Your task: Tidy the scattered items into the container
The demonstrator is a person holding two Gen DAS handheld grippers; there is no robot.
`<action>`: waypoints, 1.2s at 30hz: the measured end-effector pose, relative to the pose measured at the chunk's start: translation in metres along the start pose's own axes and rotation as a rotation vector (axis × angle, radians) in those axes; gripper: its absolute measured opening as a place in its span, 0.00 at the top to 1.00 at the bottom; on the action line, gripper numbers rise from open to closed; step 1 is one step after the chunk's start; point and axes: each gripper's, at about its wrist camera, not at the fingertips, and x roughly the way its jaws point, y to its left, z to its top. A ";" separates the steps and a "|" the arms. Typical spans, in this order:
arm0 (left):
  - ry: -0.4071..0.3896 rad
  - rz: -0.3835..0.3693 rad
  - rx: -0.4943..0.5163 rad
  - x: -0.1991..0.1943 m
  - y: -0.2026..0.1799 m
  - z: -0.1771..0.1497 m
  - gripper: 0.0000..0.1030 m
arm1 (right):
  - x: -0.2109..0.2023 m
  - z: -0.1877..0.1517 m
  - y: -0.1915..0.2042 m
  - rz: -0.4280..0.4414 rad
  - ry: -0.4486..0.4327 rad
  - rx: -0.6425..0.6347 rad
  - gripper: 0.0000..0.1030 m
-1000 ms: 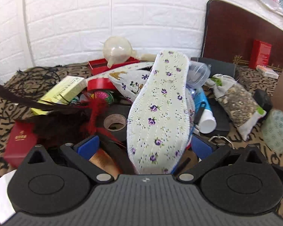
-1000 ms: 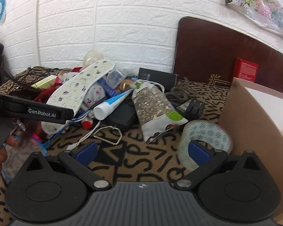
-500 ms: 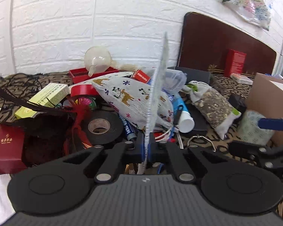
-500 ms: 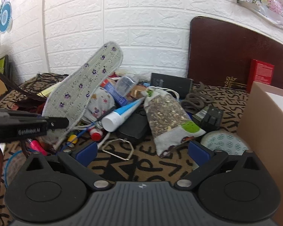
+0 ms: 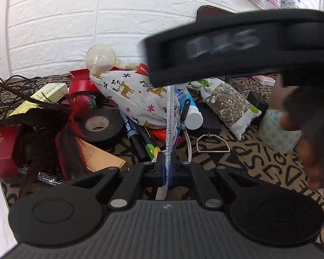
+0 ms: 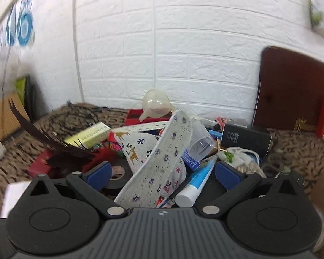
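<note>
Now | left tongs point(image 5: 166, 168) clenched on insole point(image 6: 162, 161) edge | right tongs point(image 6: 162, 174) released, straddling it

Left gripper point(image 5: 166, 168) now clamped on floral insole point(image 5: 169, 116), open around it a second ago; insole turned from flat-faced to edge-on, standing upright off the pile. Right gripper point(image 6: 162, 173), jaws wide, swung from the tape-and-box side to over the clutter, crossing blurred through the left view.
</note>
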 end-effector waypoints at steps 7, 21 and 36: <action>0.012 -0.004 0.030 0.005 0.011 0.004 0.93 | 0.020 -0.012 -0.016 0.102 0.071 0.073 0.50; 0.019 0.036 0.066 0.005 0.017 0.005 0.86 | -0.002 -0.042 -0.032 0.047 0.123 0.095 0.54; 0.018 0.049 0.238 -0.054 0.024 -0.033 0.85 | -0.061 -0.069 -0.016 0.256 0.185 0.048 0.33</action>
